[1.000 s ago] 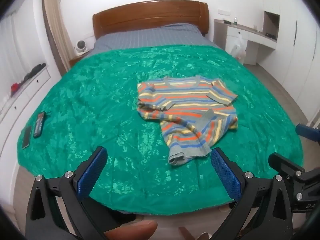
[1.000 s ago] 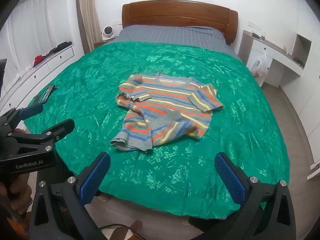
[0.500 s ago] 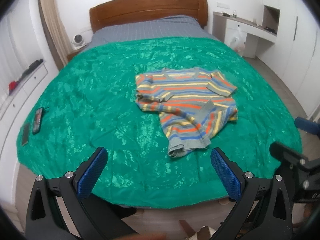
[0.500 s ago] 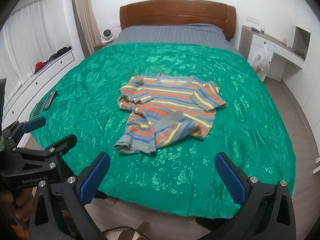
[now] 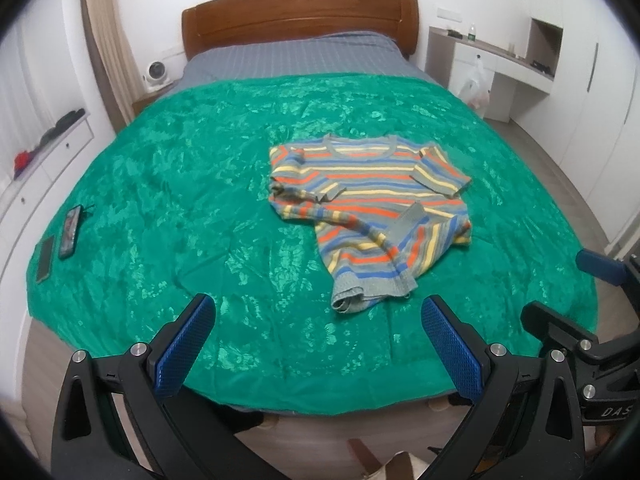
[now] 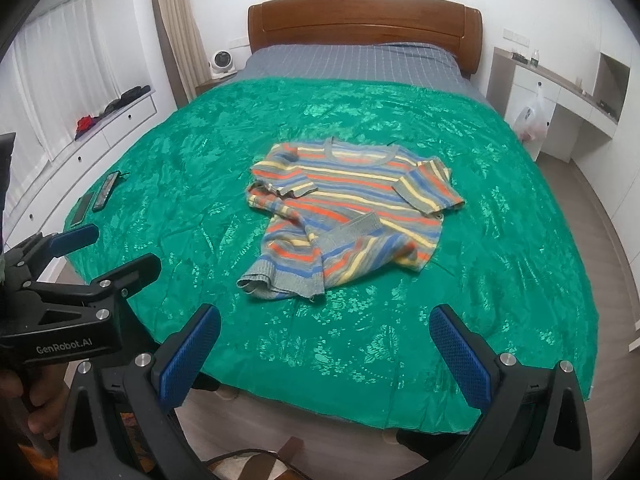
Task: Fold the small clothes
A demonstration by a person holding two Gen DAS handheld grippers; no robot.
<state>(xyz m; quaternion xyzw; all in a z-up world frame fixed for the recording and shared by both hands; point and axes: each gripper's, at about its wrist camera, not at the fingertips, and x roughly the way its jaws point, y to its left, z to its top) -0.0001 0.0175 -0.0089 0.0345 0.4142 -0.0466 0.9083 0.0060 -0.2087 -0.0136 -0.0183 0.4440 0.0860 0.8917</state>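
step: approach | our left gripper point(image 5: 316, 344) and right gripper point(image 6: 324, 350) spread wide, empty | rumpled striped knit T-shirt point(image 6: 348, 216) lies mid green satin bedspread point(image 6: 500, 260) | we should flatten the bunched hem before folding

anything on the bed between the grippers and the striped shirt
Nothing visible. Only bare green bedspread lies between each open hand-held gripper, left and right, and the striped shirt. The two phones lie far left.
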